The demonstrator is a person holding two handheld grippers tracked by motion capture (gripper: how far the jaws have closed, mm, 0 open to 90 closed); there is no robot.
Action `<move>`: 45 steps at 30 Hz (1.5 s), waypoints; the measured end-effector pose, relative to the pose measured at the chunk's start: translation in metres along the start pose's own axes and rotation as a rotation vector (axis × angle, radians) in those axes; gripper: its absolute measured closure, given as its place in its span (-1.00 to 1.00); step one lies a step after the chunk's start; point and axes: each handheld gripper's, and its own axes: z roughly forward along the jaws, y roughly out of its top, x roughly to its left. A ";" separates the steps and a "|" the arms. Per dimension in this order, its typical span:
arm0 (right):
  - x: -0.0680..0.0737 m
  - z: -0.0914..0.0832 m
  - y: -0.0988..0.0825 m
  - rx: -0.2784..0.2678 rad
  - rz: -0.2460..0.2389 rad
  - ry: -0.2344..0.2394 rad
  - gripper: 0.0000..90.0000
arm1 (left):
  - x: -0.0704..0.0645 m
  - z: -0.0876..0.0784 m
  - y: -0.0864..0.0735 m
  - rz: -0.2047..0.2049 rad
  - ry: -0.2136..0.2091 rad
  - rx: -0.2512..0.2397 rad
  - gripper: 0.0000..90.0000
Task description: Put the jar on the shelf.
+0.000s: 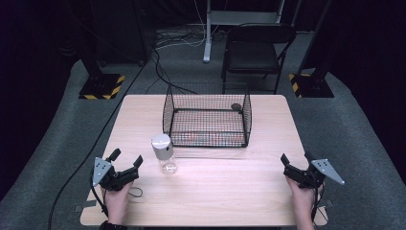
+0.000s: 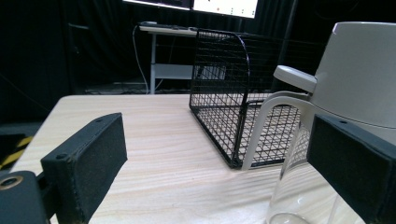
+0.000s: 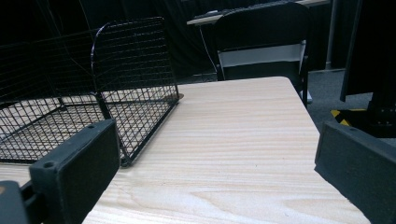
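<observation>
High view has the left gripper (image 1: 128,162) sitting low at the left of the frame, jaws spread wide with nothing between them, held in the person's left hand (image 1: 116,196). Just to the right of it stands a clear bottle with a grey cap (image 1: 163,153), upright on the wooden table (image 1: 230,191). In the left gripper view that bottle (image 2: 355,93) looms at the right edge, right behind the right-hand jaw, not clamped, and I can't tell if it touches the pad.

The right gripper (image 1: 295,161) is low at the right of the frame, jaws also wide apart and holding nothing, gripped by the right hand (image 1: 303,196). Right gripper view looks out between its jaws over bare tabletop.

Above the bottle, mid-frame, sits a black wire basket (image 1: 207,120), open on top, with a small dark round thing (image 1: 236,107) at its upper right corner, too small to identify. Past the table's far edge, at the top of the frame, stands a black folding chair (image 1: 256,50).
</observation>
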 end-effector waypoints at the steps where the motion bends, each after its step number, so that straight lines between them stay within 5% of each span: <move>1: 0.000 0.000 0.000 0.001 0.000 0.000 -1.00 | 0.000 0.000 0.000 0.002 0.000 0.000 -0.90; 13: -0.002 -0.002 0.001 -0.002 0.003 -0.007 -1.00 | -0.003 0.000 0.005 0.009 -0.039 0.009 -0.91; 23: 0.001 -0.001 0.001 -0.001 -0.002 0.004 -1.00 | -0.004 -0.006 0.022 -0.011 -0.161 -0.042 -0.91; 27: 0.001 -0.001 0.001 -0.003 0.001 0.007 -1.00 | -0.012 -0.002 0.031 0.004 -0.252 -0.026 -0.91; 34: 0.001 -0.001 0.002 -0.003 0.001 0.012 -1.00 | -0.030 0.006 0.045 0.040 -0.328 -0.022 -0.91; 45: 0.004 0.000 0.001 0.003 -0.009 0.028 -1.00 | -0.042 0.025 0.060 0.110 -0.357 0.044 -0.91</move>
